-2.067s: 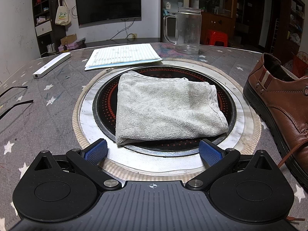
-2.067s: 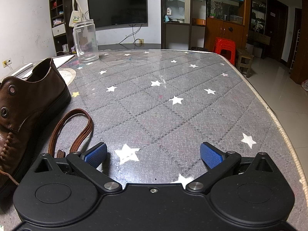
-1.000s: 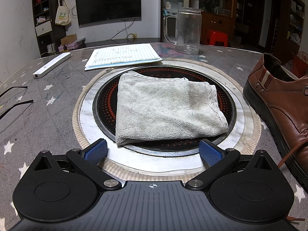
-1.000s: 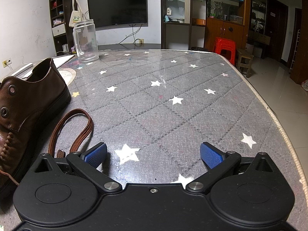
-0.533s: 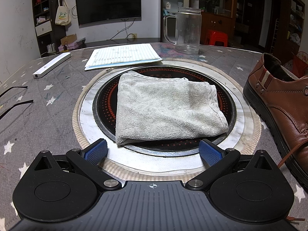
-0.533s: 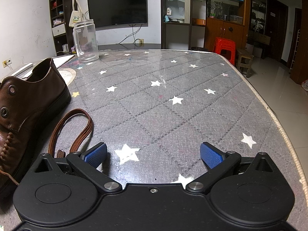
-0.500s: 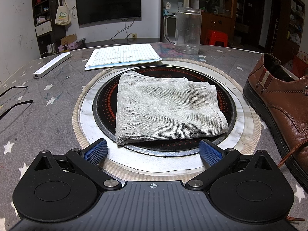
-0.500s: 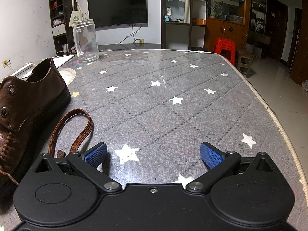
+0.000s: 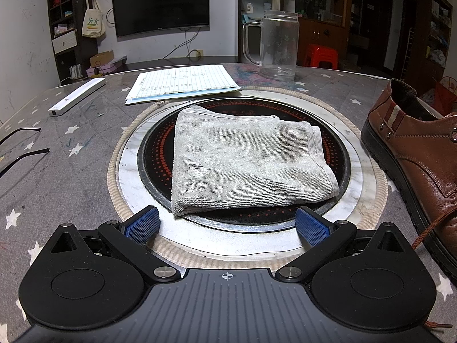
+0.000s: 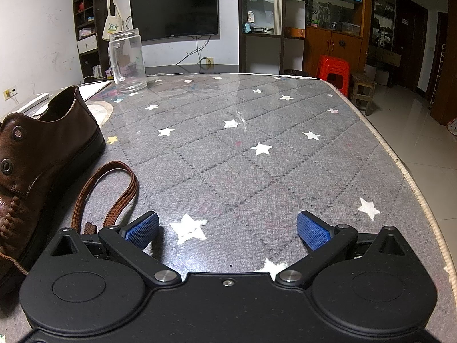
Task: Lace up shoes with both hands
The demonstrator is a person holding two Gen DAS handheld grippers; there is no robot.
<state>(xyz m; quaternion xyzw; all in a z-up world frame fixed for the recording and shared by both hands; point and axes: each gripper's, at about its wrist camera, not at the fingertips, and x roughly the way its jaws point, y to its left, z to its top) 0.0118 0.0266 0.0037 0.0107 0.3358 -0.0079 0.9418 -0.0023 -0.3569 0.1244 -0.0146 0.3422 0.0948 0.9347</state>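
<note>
Brown shoe point(image 10: 37, 171) left of right gripper point(image 10: 227, 225); lace point(image 10: 114, 188) by its left finger | left gripper point(image 9: 227, 223) fingers apart, right likewise, both empty | advice: pinch lace near tip

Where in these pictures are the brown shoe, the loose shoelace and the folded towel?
brown shoe point(image 9: 414, 154): left wrist view, on its leather side.
shoelace point(image 10: 114, 188): right wrist view, on the flat loop lying on the table.
towel point(image 9: 245, 165): left wrist view, on its top fold.
</note>
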